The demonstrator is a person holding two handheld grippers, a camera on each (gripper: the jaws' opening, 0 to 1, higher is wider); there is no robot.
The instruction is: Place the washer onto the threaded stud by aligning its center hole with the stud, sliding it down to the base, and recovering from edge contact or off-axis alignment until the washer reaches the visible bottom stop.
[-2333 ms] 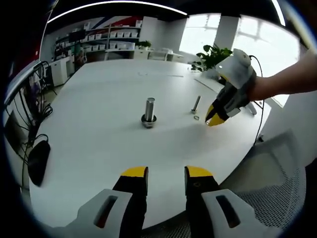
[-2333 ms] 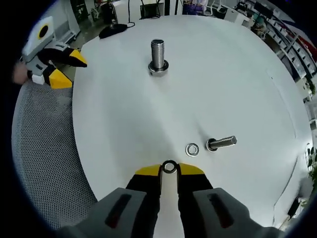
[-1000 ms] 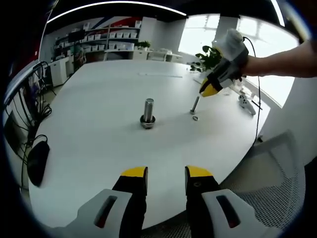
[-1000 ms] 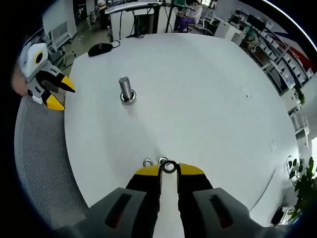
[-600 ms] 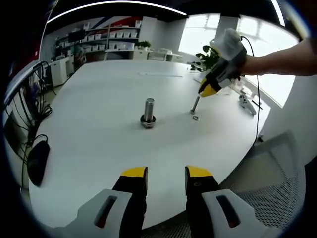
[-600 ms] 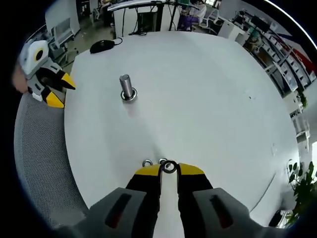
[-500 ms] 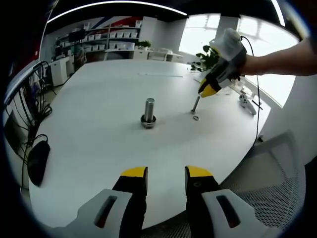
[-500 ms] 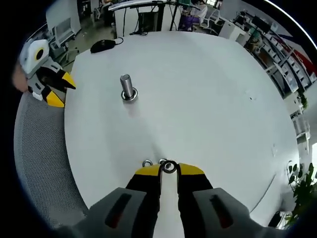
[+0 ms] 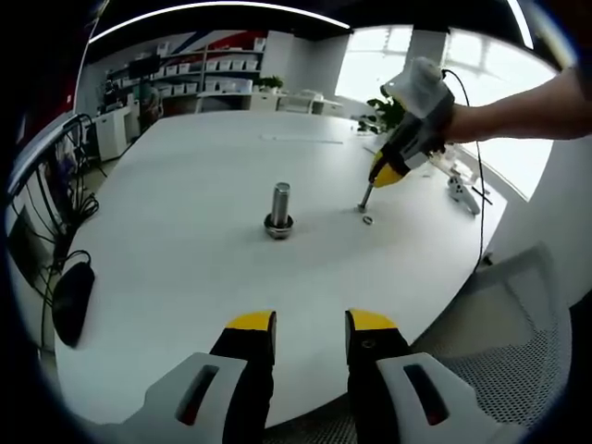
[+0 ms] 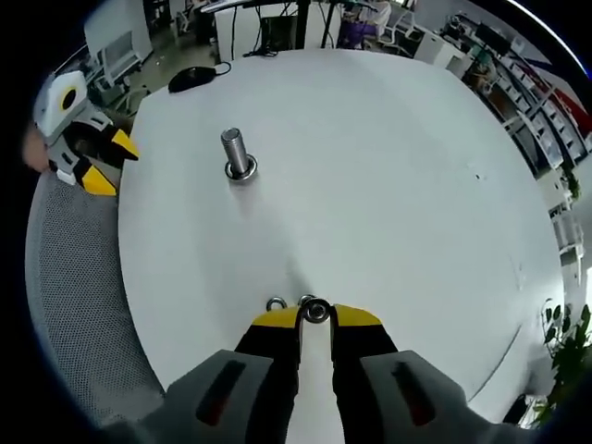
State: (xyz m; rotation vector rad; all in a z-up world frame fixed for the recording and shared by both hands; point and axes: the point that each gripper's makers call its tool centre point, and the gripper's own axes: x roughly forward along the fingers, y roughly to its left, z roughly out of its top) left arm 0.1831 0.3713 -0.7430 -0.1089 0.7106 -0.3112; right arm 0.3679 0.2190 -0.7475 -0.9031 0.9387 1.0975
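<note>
We pinched the washer (image 10: 315, 311) between the tips of our right gripper (image 10: 315, 316), up in the air over the table's (image 10: 388, 166) near edge, so we could carry it. The stud (image 10: 236, 153) stood upright, well apart, near the table's middle. A spare washer (image 10: 276, 303) and a bolt (image 9: 366, 195) lay below. Our left gripper (image 9: 299, 324) waited spread and empty by the edge.

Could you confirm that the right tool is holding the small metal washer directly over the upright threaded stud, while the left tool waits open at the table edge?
Not quite: the right tool grips the small metal washer well away from the upright threaded stud, above the loose bolt. The right gripper view shows the gap. The left tool does wait open at the white round table edge.
</note>
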